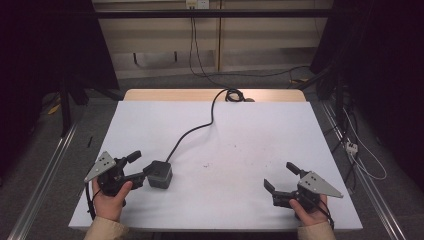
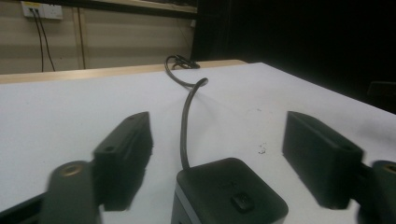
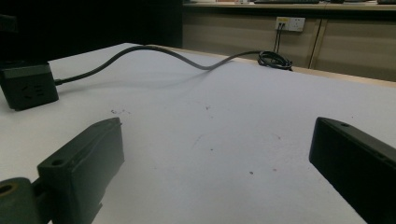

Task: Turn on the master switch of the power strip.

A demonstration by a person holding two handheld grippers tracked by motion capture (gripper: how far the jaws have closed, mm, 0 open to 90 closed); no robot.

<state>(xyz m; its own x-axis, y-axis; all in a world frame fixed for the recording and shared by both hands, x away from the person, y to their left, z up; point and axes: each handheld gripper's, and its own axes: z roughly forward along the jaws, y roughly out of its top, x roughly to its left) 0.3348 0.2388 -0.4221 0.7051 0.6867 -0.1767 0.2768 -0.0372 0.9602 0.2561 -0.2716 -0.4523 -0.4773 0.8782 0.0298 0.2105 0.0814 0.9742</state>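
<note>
A small black power cube [image 1: 160,174] rests on the white table [image 1: 260,130] at the front left, its black cable [image 1: 192,130] running away toward the far edge. My left gripper [image 1: 141,166] is right at the cube, held by a hand. In the left gripper view the cube [image 2: 231,191] lies low between the two jaws of the left gripper [image 2: 217,128], with a gap on each side, so the gripper is open. My right gripper [image 1: 281,176] stands open at the front right with nothing between its fingers. From the right gripper view the cube [image 3: 28,86] is far off to the left.
The cable ends in a loose coil [image 1: 234,95] at the table's far wooden edge and runs up to a wall socket [image 1: 196,4]. A few small dark specks [image 1: 206,165] mark the tabletop. Metal rails [image 1: 45,165] run along the floor beside the table.
</note>
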